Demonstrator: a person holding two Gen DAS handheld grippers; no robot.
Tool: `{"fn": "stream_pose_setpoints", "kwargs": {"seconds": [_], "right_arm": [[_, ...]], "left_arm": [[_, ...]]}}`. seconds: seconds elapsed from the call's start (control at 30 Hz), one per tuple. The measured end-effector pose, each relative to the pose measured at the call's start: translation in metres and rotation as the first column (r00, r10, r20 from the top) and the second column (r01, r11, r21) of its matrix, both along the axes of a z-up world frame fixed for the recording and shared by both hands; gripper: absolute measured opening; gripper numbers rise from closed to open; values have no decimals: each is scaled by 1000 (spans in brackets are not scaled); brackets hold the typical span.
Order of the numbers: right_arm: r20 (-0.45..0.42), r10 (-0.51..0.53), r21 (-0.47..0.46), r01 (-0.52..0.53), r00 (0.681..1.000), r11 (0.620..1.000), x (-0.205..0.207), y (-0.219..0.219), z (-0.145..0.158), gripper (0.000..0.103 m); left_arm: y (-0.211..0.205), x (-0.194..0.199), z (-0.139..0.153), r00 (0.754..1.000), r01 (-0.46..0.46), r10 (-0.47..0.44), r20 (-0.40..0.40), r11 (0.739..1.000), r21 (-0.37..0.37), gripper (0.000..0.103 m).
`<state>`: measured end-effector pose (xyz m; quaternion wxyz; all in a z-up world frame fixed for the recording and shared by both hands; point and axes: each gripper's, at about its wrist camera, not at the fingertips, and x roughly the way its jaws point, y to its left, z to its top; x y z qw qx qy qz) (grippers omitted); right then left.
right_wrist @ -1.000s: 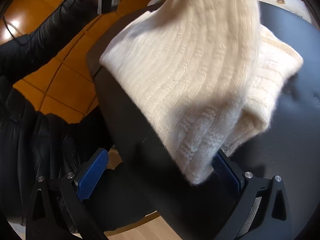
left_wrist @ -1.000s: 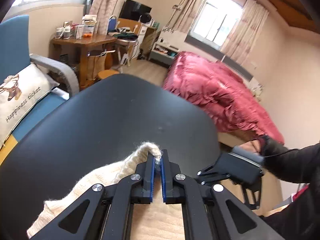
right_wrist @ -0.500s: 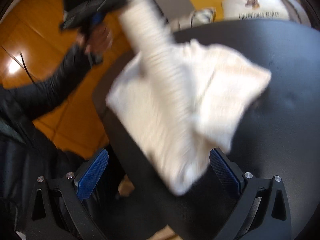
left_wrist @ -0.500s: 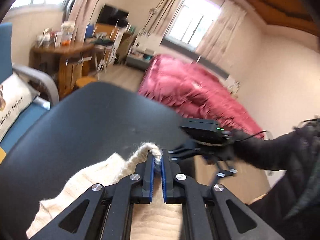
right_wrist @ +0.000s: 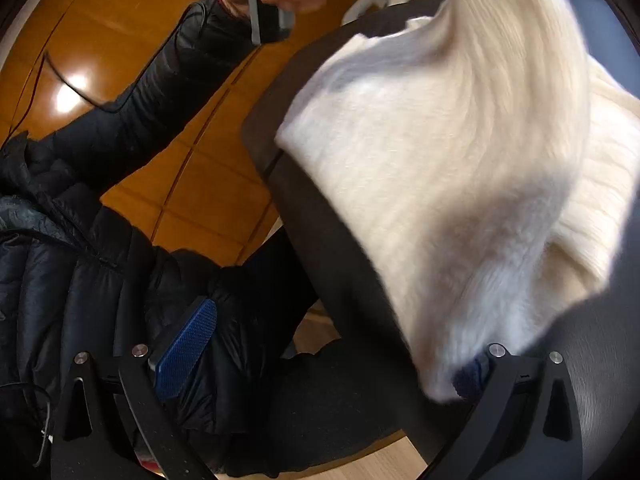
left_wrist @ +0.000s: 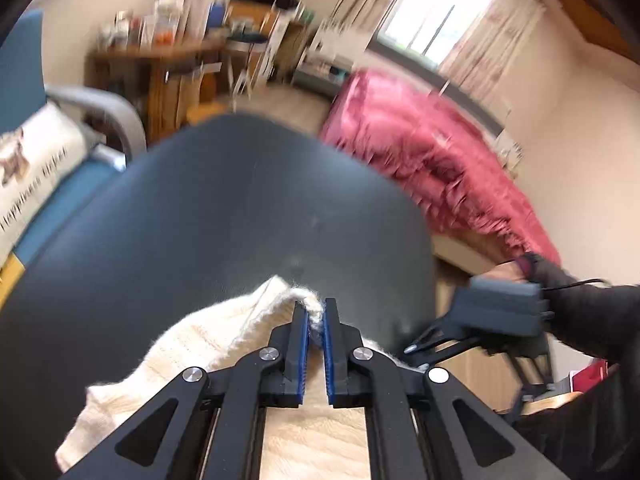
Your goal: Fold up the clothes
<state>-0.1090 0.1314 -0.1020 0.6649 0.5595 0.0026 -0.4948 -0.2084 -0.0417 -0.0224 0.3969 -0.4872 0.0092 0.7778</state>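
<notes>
A blue armchair point(left_wrist: 24, 92) with a printed cushion point(left_wrist: 36, 172) stands left of the round black table point(left_wrist: 224, 216), where a cream knit sweater point(left_wrist: 192, 344) lies partly folded near the person's edge. The left gripper point(left_wrist: 315, 316) is clamped tight on a bunched edge of the knit, apparently lifting that layer to carry it over the rest. The right gripper point(right_wrist: 332, 360) stands wide open and holds nothing; the raised panel drapes against its right finger, likely poised to steady the fold. A pink quilt point(left_wrist: 432, 168) covers the bed beyond.
</notes>
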Motion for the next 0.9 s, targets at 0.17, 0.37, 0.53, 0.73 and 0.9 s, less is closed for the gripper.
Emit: {"fn": "stream_pose_setpoints", "kwargs": {"seconds": [0.17, 0.37, 0.53, 0.73, 0.9], "right_arm": [[32, -67, 21, 67, 997, 998, -6, 23, -16, 103], [38, -76, 24, 76, 996, 997, 3, 18, -16, 103], [10, -103, 52, 102, 995, 993, 8, 17, -15, 103], [-154, -183, 68, 195, 971, 978, 13, 26, 19, 103], [-203, -190, -26, 188, 961, 982, 7, -4, 45, 103]], "left_arm": [[17, -27, -52, 994, -31, 39, 103, 996, -79, 5], [7, -47, -87, 975, -113, 132, 181, 988, -108, 9], [-20, -55, -91, 942, -267, 288, 174, 955, -133, 17], [-74, 2, -49, 957, -283, 283, 69, 959, -13, 17], [-78, 49, -45, 985, -173, 169, -40, 970, -172, 17]]}}
